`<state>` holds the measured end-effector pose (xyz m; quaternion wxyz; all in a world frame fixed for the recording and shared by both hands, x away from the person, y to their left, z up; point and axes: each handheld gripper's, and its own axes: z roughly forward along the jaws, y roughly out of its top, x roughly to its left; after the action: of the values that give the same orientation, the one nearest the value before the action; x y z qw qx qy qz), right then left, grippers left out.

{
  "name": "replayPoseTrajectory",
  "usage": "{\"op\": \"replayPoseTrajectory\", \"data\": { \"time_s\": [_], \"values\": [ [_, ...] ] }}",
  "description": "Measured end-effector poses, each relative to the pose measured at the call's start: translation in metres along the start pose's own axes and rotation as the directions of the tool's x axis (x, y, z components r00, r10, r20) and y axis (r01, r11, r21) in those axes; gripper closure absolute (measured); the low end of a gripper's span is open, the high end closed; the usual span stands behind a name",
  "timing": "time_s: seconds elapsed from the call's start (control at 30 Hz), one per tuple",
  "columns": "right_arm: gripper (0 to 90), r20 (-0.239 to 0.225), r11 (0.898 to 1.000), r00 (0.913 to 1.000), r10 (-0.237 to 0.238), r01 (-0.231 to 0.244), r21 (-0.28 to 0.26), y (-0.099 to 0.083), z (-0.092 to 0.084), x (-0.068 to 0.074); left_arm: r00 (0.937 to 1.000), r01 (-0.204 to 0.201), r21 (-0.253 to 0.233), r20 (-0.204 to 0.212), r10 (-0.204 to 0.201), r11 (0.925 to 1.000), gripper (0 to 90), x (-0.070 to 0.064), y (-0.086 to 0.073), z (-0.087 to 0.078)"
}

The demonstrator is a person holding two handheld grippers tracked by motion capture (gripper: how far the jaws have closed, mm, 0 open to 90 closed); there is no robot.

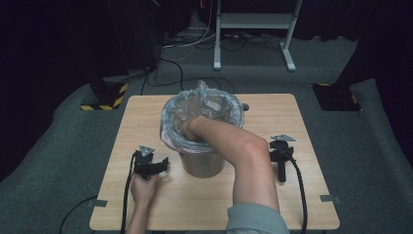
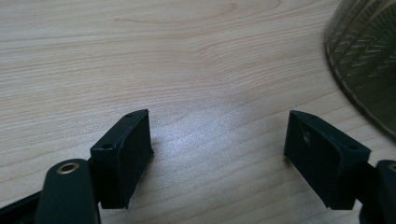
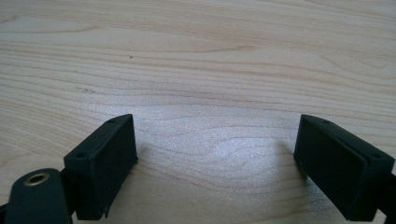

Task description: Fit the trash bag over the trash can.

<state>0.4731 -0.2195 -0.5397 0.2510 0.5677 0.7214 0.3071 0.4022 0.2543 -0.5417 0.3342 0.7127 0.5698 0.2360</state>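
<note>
The right hand point(image 1: 191, 127) is hidden inside the lined bin point(image 1: 202, 131), its contents unseen.

Left gripper point(image 1: 163, 164): black, grey three-cornered top plate, black cable.
Right gripper point(image 1: 281, 179): black, same plate, braided black cable.
Sleeve point(image 1: 255, 219): grey.

A light wooden table point(image 1: 302, 146) stands on grey carpet point(image 1: 370, 161), with dark walls and a white metal frame point(image 1: 253, 22) behind.
</note>
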Motion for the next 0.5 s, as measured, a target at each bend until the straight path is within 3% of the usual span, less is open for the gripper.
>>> {"op": "replayPoseTrajectory", "data": {
  "time_s": [0.5],
  "values": [
    [12.9,0.000,1.000,1.0000,0.000,0.000,0.000,0.0000,0.0000,0.0000,0.9999,0.008,-0.002,0.007,-0.008,1.0000,23.0,0.0006,-0.0001,-0.0002]
  ]
}}
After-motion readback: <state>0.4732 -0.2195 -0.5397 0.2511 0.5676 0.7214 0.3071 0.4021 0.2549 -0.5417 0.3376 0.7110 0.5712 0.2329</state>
